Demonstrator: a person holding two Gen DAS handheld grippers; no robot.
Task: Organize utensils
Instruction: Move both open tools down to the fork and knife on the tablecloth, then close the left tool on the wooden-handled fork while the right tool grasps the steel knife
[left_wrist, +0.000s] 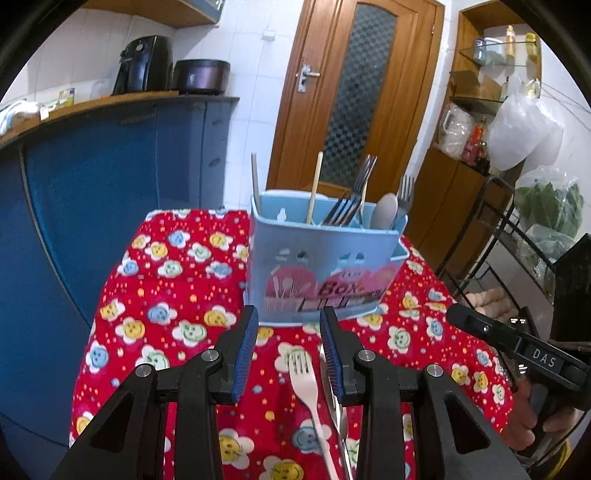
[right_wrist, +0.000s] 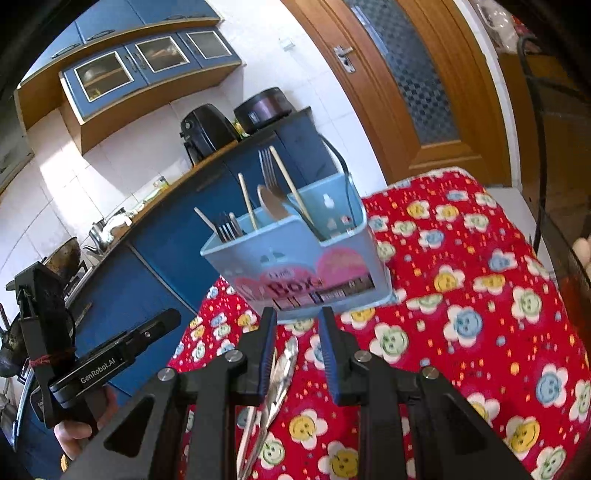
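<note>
**Utensils mostly sorted, two left on the cloth**

Utensils already stand in the blue holder (left_wrist: 325, 266): forks, a spoon and chopsticks. On the surface (left_wrist: 155, 295) a white plastic fork (left_wrist: 308, 391) and a metal spoon (right_wrist: 282, 373) lie just before the holder. Left tongs (left_wrist: 289, 325) and right tongs (right_wrist: 298, 325) both gape, gripping nothing. By my judgement, the job is nearly finished.

A light blue utensil box (right_wrist: 295, 258) is seen on the table (right_wrist: 480, 295), which is covered by a red flowered cloth. Forks (right_wrist: 267, 170), chopsticks (right_wrist: 247, 201) and a spoon (right_wrist: 271, 203) are held upright in it. The right gripper (right_wrist: 298, 347) is held with its fingers (right_wrist: 267, 343) apart just before the box, above a metal spoon (right_wrist: 280, 380) lying on the cloth. The left gripper (right_wrist: 110, 354) is seen at the left edge.
</note>
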